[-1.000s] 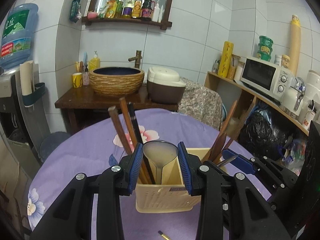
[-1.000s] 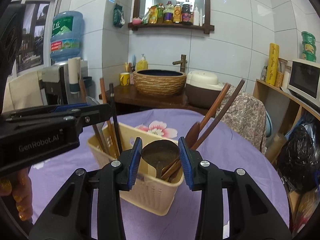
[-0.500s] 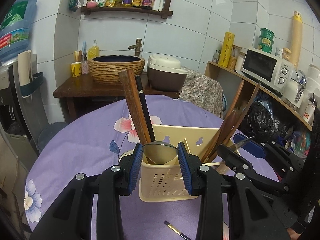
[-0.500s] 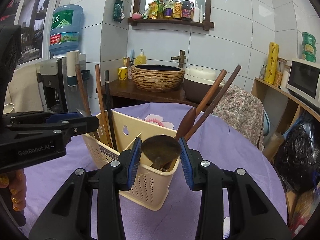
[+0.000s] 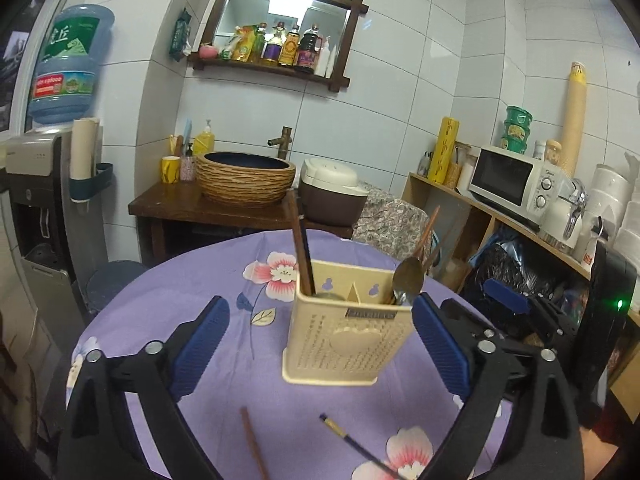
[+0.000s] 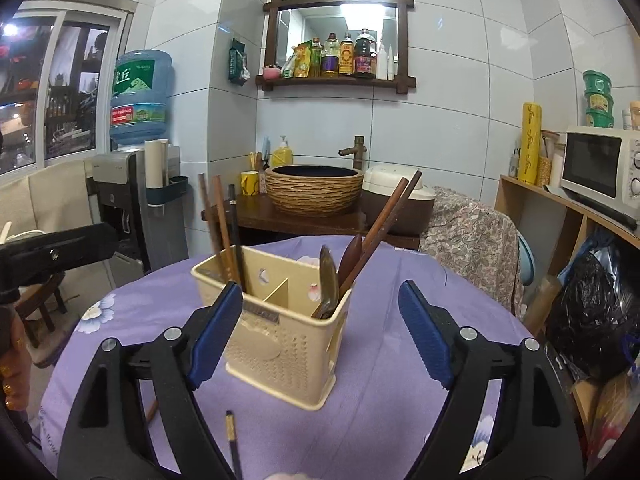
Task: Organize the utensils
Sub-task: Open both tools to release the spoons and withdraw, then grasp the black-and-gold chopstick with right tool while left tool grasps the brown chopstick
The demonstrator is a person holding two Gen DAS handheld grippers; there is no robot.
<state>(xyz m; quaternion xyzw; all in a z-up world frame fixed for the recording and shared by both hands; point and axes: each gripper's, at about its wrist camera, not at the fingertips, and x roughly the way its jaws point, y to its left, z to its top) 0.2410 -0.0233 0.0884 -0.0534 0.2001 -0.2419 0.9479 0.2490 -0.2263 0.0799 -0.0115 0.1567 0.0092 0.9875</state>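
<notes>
A cream two-compartment utensil holder (image 5: 348,336) (image 6: 288,340) stands on the purple floral tablecloth. Its left compartment holds brown and dark chopsticks (image 5: 300,248) (image 6: 224,232). Its right compartment holds a metal spoon (image 5: 408,280) (image 6: 328,276), a wooden spoon (image 6: 352,252) and long wooden handles (image 6: 392,212). My left gripper (image 5: 320,302) is back from the holder, its jaws opening wide with nothing pressed between the pads. My right gripper (image 6: 320,287) is also opening, and its pads stand clear of the holder's sides. Two loose chopsticks, one brown (image 5: 252,444) and one dark (image 5: 356,444) (image 6: 232,440), lie on the cloth in front.
The right gripper's blue pad (image 5: 508,300) shows at the holder's right, the left gripper's body (image 6: 56,248) at the far left above a hand (image 6: 12,360). Behind the table are a dark wooden stand with a woven basin (image 5: 244,180), a rice cooker (image 5: 332,196) and a microwave shelf (image 5: 508,180).
Both grippers were shut on spoon bowls at the holder's top. They have let go, opened wide and drawn back, and the spoons now stand in the holder.
</notes>
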